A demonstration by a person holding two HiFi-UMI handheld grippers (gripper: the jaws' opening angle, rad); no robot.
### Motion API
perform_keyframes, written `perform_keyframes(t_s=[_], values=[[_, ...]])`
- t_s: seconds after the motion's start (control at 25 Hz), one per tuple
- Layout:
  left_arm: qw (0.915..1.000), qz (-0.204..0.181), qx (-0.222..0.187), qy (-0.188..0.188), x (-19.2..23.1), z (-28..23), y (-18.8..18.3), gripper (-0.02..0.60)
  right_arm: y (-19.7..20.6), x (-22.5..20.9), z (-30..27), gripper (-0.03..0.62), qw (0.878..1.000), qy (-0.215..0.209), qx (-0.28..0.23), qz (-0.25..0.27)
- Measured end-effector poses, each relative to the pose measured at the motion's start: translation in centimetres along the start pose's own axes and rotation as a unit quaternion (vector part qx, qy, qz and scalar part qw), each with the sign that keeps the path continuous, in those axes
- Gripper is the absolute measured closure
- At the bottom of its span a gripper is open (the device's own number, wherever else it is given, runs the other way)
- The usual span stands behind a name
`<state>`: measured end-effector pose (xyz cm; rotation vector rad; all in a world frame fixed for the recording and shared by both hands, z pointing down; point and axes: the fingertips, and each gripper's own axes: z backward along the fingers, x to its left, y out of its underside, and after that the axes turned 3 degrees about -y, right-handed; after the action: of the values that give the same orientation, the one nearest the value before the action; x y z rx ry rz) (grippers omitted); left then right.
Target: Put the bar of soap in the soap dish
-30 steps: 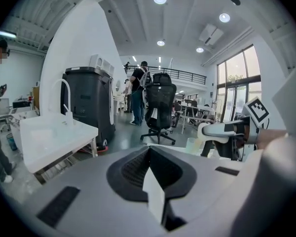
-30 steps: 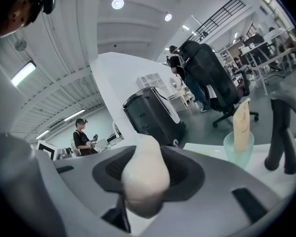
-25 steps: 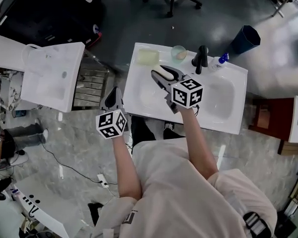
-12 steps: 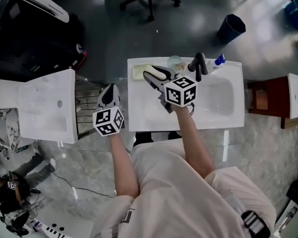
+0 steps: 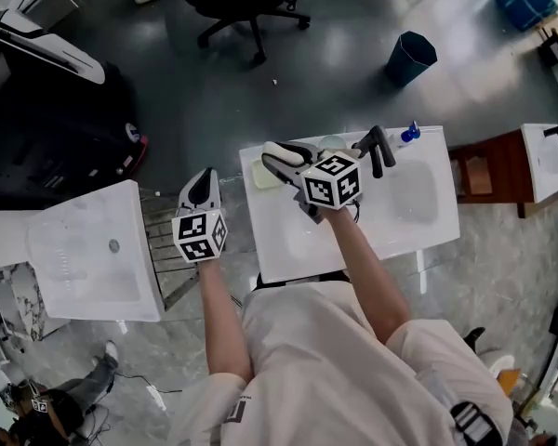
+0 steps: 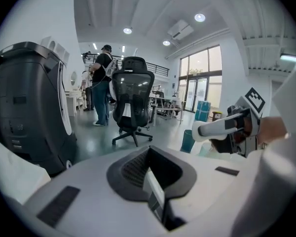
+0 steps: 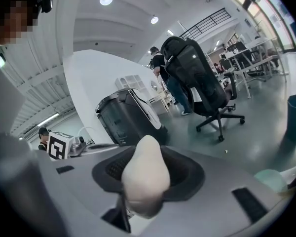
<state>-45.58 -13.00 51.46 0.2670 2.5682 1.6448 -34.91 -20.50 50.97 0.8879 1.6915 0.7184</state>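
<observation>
As right tongs (image 5: 280, 159) clamp soap (image 5: 280, 149), soap dish (image 5: 260, 176) lies beside.

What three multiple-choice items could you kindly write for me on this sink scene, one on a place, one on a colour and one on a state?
1. Where is the left gripper?
A. Over the basin of the sink
B. Off the sink, beside its left edge
C. Beyond the sink's right edge

2. What colour is the faucet?
A. Black
B. Red
C. Gold

3. What state is the bar of soap in?
A. Lying in the soap dish
B. Clamped in the right gripper
C. Lying loose in the basin

Answers:
1 B: the head view shows the left gripper over the floor, left of the sink.
2 A: the faucet stands dark against the white sink.
3 B: the right gripper view shows the pale bar between that gripper's jaws, near the dish but not in it.
</observation>
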Motion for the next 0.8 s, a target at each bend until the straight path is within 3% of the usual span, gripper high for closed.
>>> perform_keyframes(t_s=[0.24, 0.44, 0.8], values=[[0.9968, -0.01, 0.026, 0.075, -0.1, -3.3, 2.8, 0.575, 2.1, -2.2, -2.2, 0.442, 0.998, 0.027, 0.054, -0.009], [0.9865, -0.038, 0.052, 0.151, -2.5, -5.2, 5.2, 0.575, 5.4, -3.7, -2.9, 0.442, 0.994, 0.059, 0.092, -0.027], [0.9699, -0.083, 0.083, 0.213, -4.2, -7.0, 7.8, 0.575, 10.0, -5.7, -4.8, 0.442, 0.983, 0.069, 0.161, -0.062]])
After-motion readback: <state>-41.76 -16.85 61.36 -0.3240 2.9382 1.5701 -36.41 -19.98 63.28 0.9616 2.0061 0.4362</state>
